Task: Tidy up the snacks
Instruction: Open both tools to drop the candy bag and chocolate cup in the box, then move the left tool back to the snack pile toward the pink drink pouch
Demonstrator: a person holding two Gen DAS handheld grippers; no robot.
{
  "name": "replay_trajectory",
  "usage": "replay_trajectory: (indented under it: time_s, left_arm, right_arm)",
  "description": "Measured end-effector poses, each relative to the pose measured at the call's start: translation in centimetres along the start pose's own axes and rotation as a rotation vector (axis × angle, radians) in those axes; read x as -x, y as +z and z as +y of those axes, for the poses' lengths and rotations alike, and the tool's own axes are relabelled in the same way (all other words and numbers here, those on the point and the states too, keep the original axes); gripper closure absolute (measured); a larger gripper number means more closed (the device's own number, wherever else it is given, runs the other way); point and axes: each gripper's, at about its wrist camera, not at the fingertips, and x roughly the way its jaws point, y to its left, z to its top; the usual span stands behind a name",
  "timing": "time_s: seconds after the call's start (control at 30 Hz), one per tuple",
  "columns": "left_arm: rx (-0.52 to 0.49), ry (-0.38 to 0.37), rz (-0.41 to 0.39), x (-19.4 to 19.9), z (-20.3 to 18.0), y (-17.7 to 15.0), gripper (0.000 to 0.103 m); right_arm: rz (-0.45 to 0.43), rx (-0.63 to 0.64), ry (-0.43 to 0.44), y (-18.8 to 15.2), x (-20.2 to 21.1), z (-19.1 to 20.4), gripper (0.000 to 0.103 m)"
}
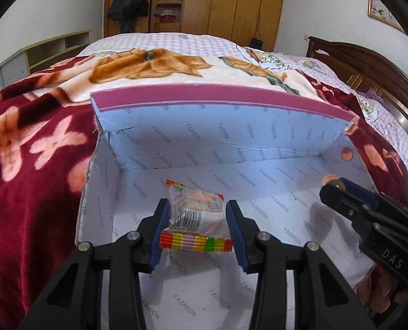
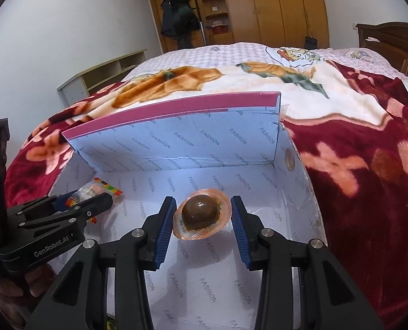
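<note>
The left gripper (image 1: 197, 229) is clamped on a clear snack packet (image 1: 194, 211) with rainbow-striped ends, held over the left part of the open cardboard box (image 1: 204, 137). The right gripper (image 2: 202, 224) is clamped on a brown sealed egg (image 2: 202, 214), held over the box's right part; both hang above the box floor on the red blanket (image 1: 33, 165)

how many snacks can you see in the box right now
2: a striped-edge packet between the left gripper pads, and a sealed brown egg-like snack between the right gripper pads. Others may be hidden.
</note>
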Motion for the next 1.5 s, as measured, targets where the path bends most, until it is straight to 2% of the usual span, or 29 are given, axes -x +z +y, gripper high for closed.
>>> replay_trajectory:
  time_s: [0.27, 0.43, 0.63, 0.8, 1.5]
  left_arm:
    - [-0.012, 0.009, 0.016, -0.2, -0.6, -0.3, 0.057]
    - [-0.030, 0.025, 0.023, -0.2, -1.1, -0.5, 0.054]
    - [-0.031, 0.009, 0.002, 0.5, -1.4, -0.8, 0.044]
    - [-0.071, 0.049, -0.041, 1.9, -2.2, -0.9, 0.035]
    - [-0.044, 0.053, -0.091, 7.7, -2.0, -1.9, 0.034]
  right_arm:
    - [-0.006, 0.002, 0.020, -0.1, -0.2, -0.2, 0.058]
    - [-0.012, 0.002, 0.048, -0.2, -0.2, -0.2, 0.050]
    - [-0.020, 0.008, 0.064, -0.1, 0.2, -0.1, 0.045]
    - [-0.039, 0.007, 0.068, 0.2, 1.2, -0.2, 0.044]
    - [-0.088, -0.013, 0.081, -0.7, 6.0, -0.4, 0.044]
